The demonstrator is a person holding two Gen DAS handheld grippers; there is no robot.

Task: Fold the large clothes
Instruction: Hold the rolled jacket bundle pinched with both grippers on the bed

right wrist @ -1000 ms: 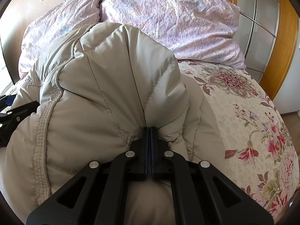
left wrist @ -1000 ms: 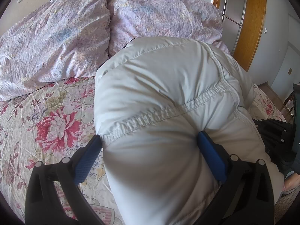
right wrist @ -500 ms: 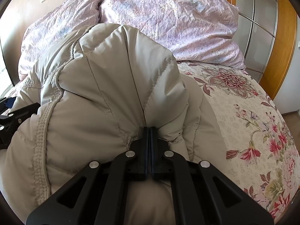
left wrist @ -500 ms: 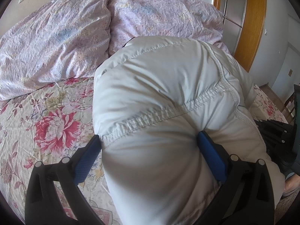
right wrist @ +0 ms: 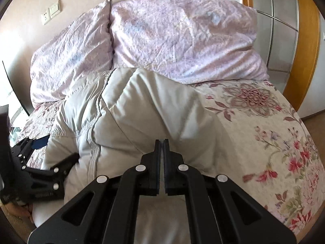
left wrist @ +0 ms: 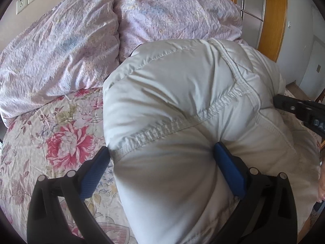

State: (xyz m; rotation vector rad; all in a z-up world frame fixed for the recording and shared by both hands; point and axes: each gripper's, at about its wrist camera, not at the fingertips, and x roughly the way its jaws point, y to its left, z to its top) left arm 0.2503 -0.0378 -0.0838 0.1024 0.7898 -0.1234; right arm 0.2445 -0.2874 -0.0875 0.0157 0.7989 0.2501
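Where the bed is spread with a cream quilted coverlet printed with red and pink flowers [left wrist: 61,142], most of its middle is taken up by a large pale grey puffer jacket of padded, stitched fabric [left wrist: 182,105], which is bunched into a thick rounded mound (its gathered seam is seen running across the top in the left wrist view). Behind the jacket, at the head of the bed, two crumpled lilac pillows with a faint print [right wrist: 162,36] are propped side by side against the wall, and the far edge of the jacket lies just in front of them. An orange wooden door frame [left wrist: 272,20] is seen at the right, and a white wall socket and switch plate [right wrist: 50,14] above the pillows.

A wide fold of the jacket is clamped by the left gripper [left wrist: 160,158], its blue-padded fingers [left wrist: 229,172] being spread far apart and pressed into the padding on either side. The right gripper [right wrist: 161,162] is seen over the jacket's near right part with its black fingers [right wrist: 155,162] almost together, a narrow slit being left between them and no cloth being caught in it
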